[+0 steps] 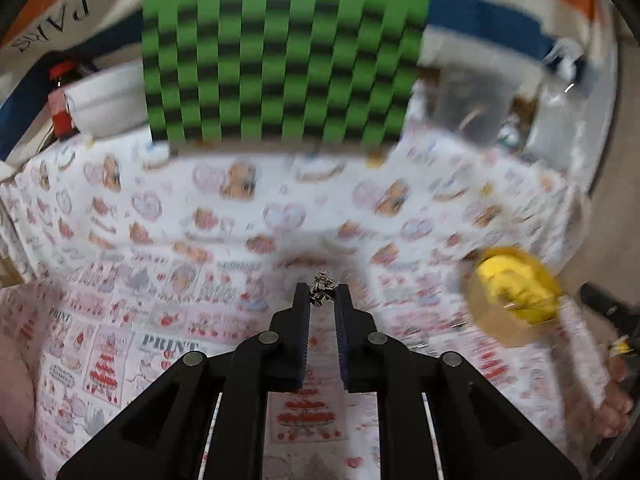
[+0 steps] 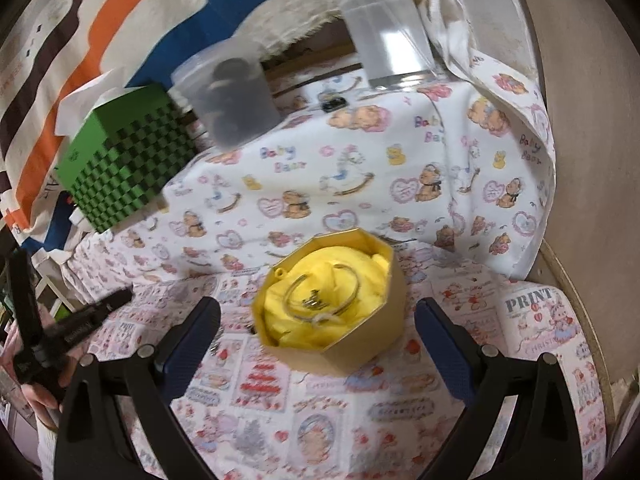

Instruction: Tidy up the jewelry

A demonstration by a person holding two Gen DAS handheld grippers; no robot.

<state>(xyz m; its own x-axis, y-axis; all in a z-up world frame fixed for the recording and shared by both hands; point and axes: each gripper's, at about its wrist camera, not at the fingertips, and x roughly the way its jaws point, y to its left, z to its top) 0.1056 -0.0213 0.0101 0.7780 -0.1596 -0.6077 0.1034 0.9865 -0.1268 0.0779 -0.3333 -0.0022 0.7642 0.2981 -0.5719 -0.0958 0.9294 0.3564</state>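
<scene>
Left wrist view: the left gripper (image 1: 323, 291) is seen with its jaws drawn nearly together, a small silver trinket (image 1: 322, 289) pinched between the fingertips above the printed cloth (image 1: 224, 216). A gold box (image 1: 510, 300) lined in yellow is blurred at three o'clock; a green checkered box (image 1: 280, 64) stands at twelve o'clock.

Right wrist view: the right gripper (image 2: 318, 312) is held with its jaws spread wide, nothing gripped. The gold octagonal box (image 2: 344, 354) sits between the blue pads (image 2: 192, 336), touched by neither. A silver bangle (image 2: 320, 296) is laid on the yellow lining (image 2: 360, 268) inside. The green checkered box (image 2: 120, 160) is at ten o'clock, a clear tub (image 2: 228, 96) at eleven.
</scene>
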